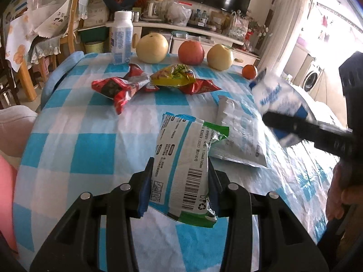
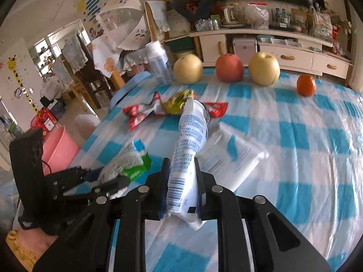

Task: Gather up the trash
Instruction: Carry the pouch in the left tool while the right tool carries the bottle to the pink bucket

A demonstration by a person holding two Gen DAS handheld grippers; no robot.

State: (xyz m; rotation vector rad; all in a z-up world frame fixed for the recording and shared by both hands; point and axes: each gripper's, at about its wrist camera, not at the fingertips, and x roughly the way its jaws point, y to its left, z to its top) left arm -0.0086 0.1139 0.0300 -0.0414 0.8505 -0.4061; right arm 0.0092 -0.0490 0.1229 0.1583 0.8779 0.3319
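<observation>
My left gripper (image 1: 180, 181) is shut on a green and white wrapper (image 1: 183, 156) and holds it above the checked tablecloth (image 1: 90, 154). My right gripper (image 2: 181, 181) is shut on a blue and white wrapper (image 2: 188, 149), lifted off the table; it also shows at the right of the left wrist view (image 1: 276, 97). A flat white packet (image 1: 240, 136) lies on the cloth between them, also in the right wrist view (image 2: 229, 154). Red wrappers (image 1: 120, 88) and a yellow wrapper (image 1: 174, 76) lie crumpled further back.
Along the table's far edge stand a white bottle (image 1: 121, 37), two yellow pears (image 1: 152, 47), a red apple (image 1: 191, 52) and an orange (image 1: 249, 71). A pink bin (image 2: 56, 147) stands on the floor left of the table. Chairs and a cabinet are behind.
</observation>
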